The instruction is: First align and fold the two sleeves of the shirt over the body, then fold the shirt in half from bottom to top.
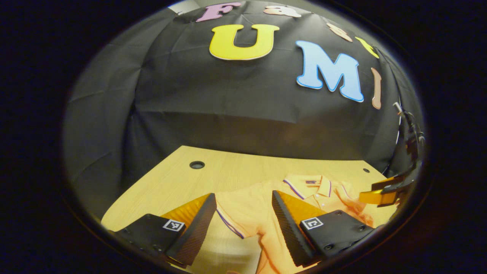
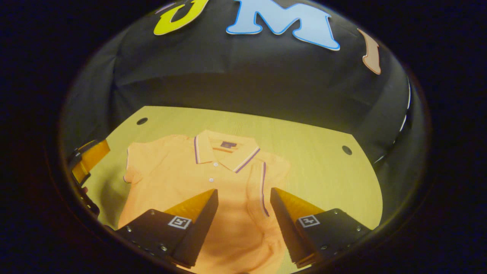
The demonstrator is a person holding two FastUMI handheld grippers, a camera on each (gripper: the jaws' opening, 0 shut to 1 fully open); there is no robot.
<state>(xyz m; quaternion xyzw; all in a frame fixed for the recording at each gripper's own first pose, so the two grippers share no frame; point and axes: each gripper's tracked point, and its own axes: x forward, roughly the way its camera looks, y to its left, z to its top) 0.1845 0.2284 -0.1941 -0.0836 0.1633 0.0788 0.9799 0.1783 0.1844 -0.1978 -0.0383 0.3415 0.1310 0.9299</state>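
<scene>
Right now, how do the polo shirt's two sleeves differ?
In the right gripper view, the sleeve on the image's right is already folded in over the polo shirt's body, its striped cuff running down the chest. The sleeve on the image's left still lies spread outward on the wooden table, unfolded. Both are short, orange, with a striped cuff. The left gripper and the right gripper stand open, holding nothing.

Left gripper (image 1: 243, 217) and right gripper (image 2: 243, 213), jaws wide apart.

One shirt (image 2: 182, 179); one table (image 2: 315, 167); two holes, seemingly.
</scene>
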